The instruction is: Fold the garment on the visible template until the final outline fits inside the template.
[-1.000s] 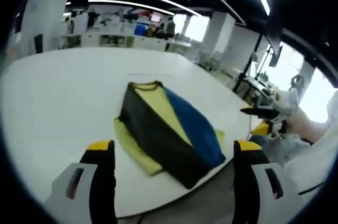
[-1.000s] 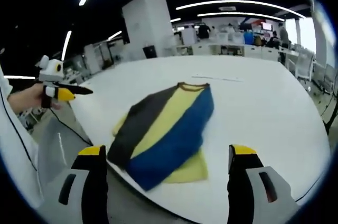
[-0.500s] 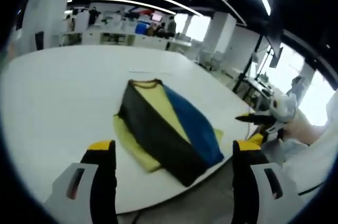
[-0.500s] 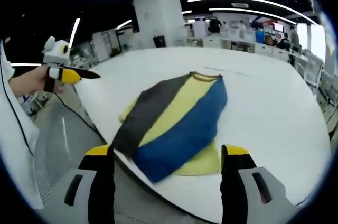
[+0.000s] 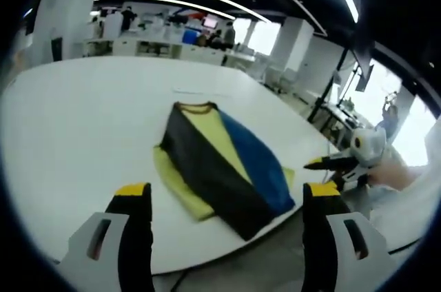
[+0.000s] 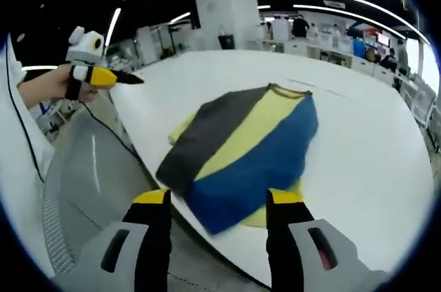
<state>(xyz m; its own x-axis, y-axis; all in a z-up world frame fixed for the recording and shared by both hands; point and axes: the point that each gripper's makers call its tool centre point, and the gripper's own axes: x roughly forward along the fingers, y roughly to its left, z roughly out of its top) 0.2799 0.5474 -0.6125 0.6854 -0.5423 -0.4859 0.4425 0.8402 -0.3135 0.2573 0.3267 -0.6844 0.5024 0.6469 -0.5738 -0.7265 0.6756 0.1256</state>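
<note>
On the white worktop point(image 5: 69, 120) the folded garment point(image 5: 220, 164) overhangs the near edge; both claws, left point(image 5: 224, 220) and right point(image 6: 217, 226), gape empty, so grip opposite hem corners evenly.

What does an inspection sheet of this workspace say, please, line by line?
Surface: white table, wide and bare around the garment.
Job's things: folded garment, black, yellow and blue, near the table edge; template outline not discernible.
Clutter: nothing seen.
Grippers: left gripper open, jaws empty, off the cloth; right gripper open, jaws empty, low over the garment's near end.
Cables: a thin dark cable beside the table.
Surroundings: open office, ceiling light strips.
</note>
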